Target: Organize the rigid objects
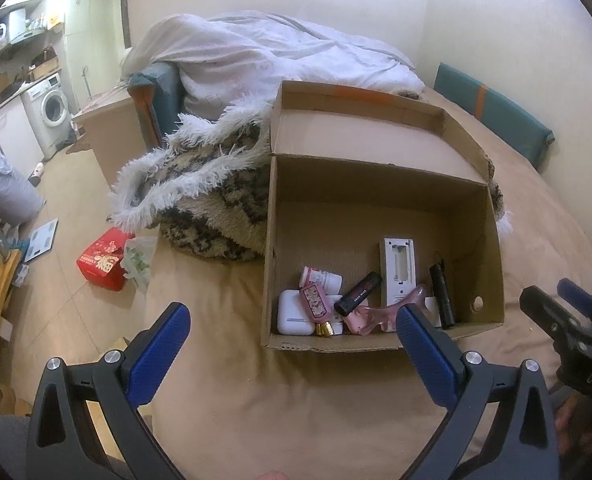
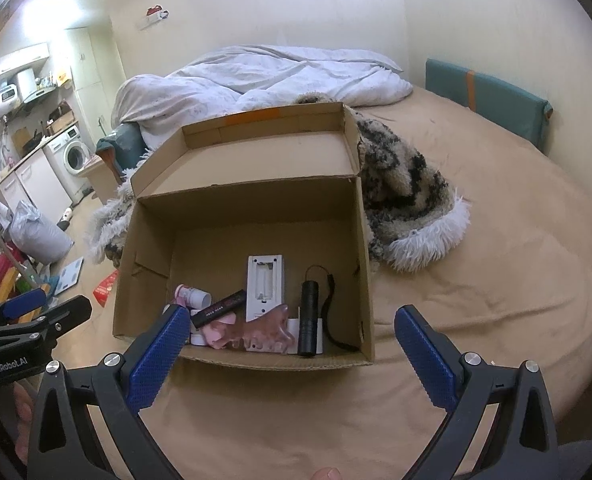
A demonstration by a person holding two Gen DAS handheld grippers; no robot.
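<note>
An open cardboard box (image 1: 491, 248) (image 2: 144, 240) sits on the tan bed. Inside lie a white remote with its battery bay open (image 1: 397, 268) (image 2: 264, 284), a black flashlight (image 1: 443, 294) (image 2: 309, 320), a black tube (image 1: 357, 293) (image 2: 220, 307), a pink comb (image 1: 375, 314) (image 2: 264, 330), a white case (image 1: 294, 314), a pink floral bottle (image 1: 316, 304) and a small white-pink jar (image 1: 320, 279) (image 2: 192, 295). My left gripper (image 1: 292, 328) is open and empty in front of the box. My right gripper (image 2: 292, 330) is open and empty at the box's near edge; it also shows in the left wrist view (image 1: 559, 300).
A shaggy patterned blanket (image 1: 212, 196) (image 2: 407, 196) lies beside and behind the box. A white duvet (image 1: 272, 60) is piled at the bed's head. A teal cushion (image 2: 487, 100) leans on the right wall. A red box (image 1: 104, 264) and a scale (image 1: 40, 240) lie on the floor at left.
</note>
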